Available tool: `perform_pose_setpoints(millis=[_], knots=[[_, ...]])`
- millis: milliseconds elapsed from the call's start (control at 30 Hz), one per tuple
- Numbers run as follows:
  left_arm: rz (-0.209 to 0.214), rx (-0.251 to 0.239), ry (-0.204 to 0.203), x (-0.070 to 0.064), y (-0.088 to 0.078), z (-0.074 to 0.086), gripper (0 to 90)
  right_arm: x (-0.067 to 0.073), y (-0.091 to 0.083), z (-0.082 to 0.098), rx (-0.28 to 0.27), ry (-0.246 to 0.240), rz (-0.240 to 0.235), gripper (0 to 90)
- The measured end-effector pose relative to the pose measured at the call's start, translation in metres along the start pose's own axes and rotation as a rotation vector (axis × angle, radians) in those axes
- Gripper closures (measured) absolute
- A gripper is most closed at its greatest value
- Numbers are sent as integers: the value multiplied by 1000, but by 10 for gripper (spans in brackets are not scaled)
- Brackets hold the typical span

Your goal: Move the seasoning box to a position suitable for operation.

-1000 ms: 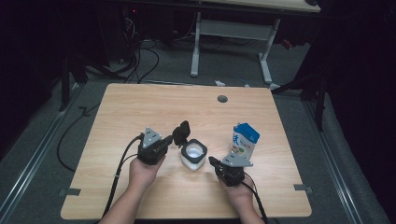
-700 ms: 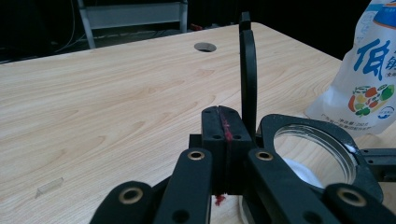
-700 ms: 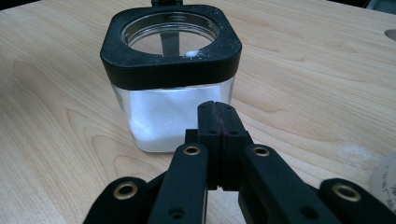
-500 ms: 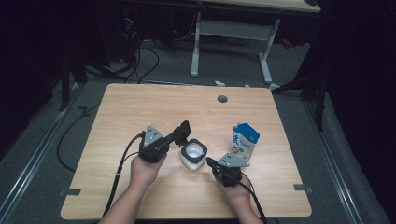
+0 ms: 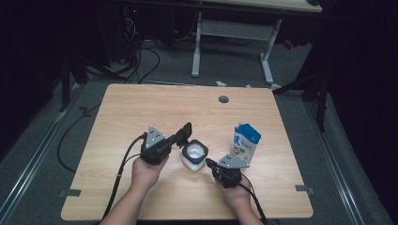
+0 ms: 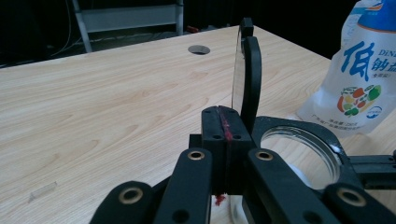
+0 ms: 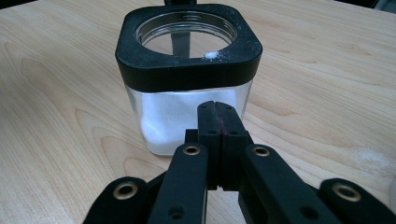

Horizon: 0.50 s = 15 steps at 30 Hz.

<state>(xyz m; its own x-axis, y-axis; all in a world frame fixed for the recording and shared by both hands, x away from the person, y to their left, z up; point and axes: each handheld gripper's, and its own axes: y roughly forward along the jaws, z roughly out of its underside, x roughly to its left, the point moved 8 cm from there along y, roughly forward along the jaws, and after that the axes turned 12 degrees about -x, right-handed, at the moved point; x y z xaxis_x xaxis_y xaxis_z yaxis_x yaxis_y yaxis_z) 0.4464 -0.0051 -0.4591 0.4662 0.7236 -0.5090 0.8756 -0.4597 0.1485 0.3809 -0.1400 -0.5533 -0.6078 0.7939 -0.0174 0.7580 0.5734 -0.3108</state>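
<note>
- Jar (image 5: 194, 155): a square, clear-walled container with a black collar and a round open mouth, partly filled with white powder. It stands upright near the middle of the surface (image 5: 141, 108), toward the near edge, between the two grippers. In the right gripper view a fleck of white powder lies on the collar (image 7: 211, 55).
- Lid (image 6: 248, 77): a black-rimmed disc with a clear pane, standing on edge at the far-left side of the jar mouth and reaching above the collar.
- Left gripper (image 5: 180, 137): held in the person's left hand (image 5: 146, 169), just left of the jar. Its jaws are pressed together, and the lid rises right at their tips; whether they pinch the lid's edge cannot be told for certain.
- Right gripper (image 5: 210, 163): held in the person's right hand (image 5: 234, 192), near-right of the jar and pointing at its near wall. Its jaws are closed on nothing, their tips just short of the glass.
- Pouch (image 5: 245, 141): a white stand-up bag with a blue top and printed pictures, upright to the right of the jar and just beyond the right gripper.
- Surface: pale wood grain, with a round hole (image 5: 223, 99) near the far edge.
</note>
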Motion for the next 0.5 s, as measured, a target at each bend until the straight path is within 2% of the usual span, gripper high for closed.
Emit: perform_pose_setpoints(millis=[333,500], knots=[[32,6,5,-11,-7,6,900,2,1,1,2,-4,-1,898],[49,25,13,-16,-11,15,900,2,1,1,3,-5,0,898]])
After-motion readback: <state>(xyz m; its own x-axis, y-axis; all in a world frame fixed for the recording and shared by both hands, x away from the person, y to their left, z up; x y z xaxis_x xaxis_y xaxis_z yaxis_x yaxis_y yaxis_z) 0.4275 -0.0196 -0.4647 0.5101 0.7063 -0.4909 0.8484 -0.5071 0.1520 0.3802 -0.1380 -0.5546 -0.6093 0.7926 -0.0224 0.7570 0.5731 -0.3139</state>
